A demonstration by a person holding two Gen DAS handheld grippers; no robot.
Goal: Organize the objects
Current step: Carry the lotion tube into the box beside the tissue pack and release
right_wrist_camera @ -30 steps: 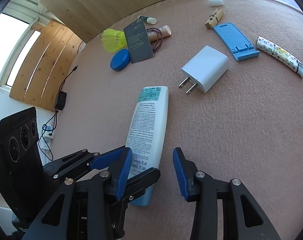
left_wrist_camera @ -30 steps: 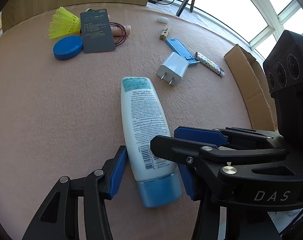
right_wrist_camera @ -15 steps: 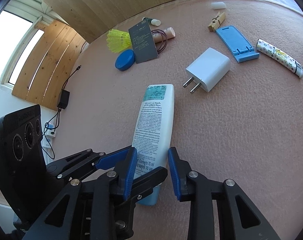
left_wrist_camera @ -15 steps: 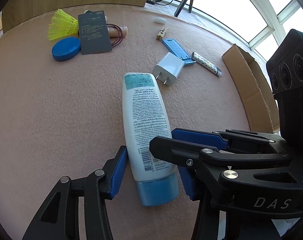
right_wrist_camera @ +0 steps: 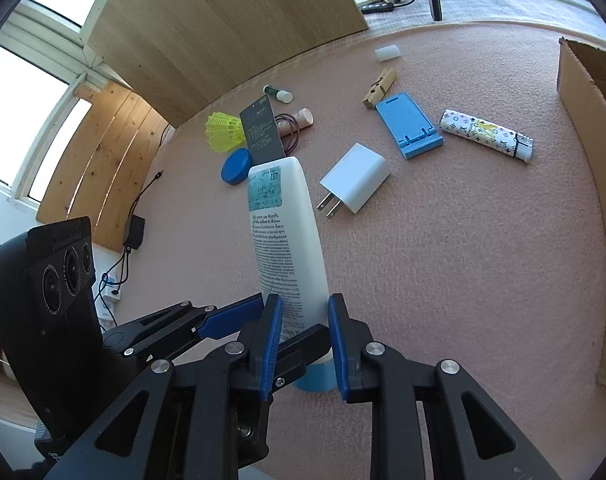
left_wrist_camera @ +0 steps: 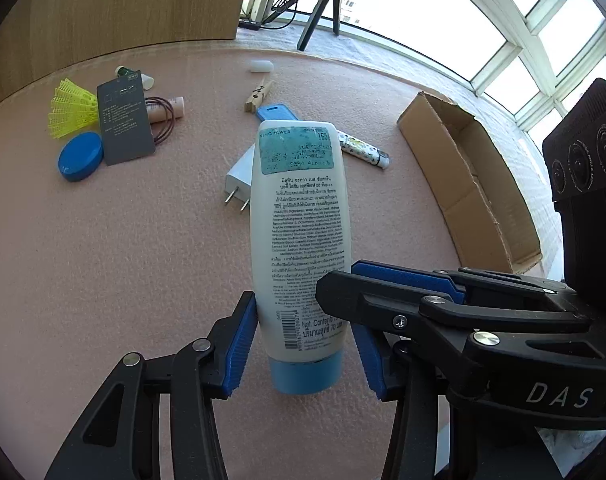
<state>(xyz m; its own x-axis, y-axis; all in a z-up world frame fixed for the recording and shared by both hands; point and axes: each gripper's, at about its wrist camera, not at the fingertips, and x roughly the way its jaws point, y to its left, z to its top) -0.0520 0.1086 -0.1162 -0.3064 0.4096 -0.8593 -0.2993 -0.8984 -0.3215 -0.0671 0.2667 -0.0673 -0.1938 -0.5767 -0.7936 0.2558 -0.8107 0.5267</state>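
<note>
A white lotion tube with a light blue cap (left_wrist_camera: pixel 301 236) is lifted off the pink table, cap end toward me; it also shows in the right wrist view (right_wrist_camera: pixel 289 240). My left gripper (left_wrist_camera: pixel 303 336) straddles its lower part with both blue pads against its sides. My right gripper (right_wrist_camera: pixel 303 338) is shut on the same tube just above the cap, crossing over the left gripper's finger. An open cardboard box (left_wrist_camera: pixel 469 184) lies to the right.
On the table lie a white charger (right_wrist_camera: pixel 355 182), a blue phone stand (right_wrist_camera: pixel 409 130), a patterned tube (right_wrist_camera: pixel 487 134), a clothespin (right_wrist_camera: pixel 380 88), a dark card (right_wrist_camera: pixel 261 130), a yellow shuttlecock (right_wrist_camera: pixel 223 130) and a blue lid (right_wrist_camera: pixel 235 166).
The right gripper closed onto the tube. Both grippers have raised the tube from lying flat on the table to tilted up in the air.
</note>
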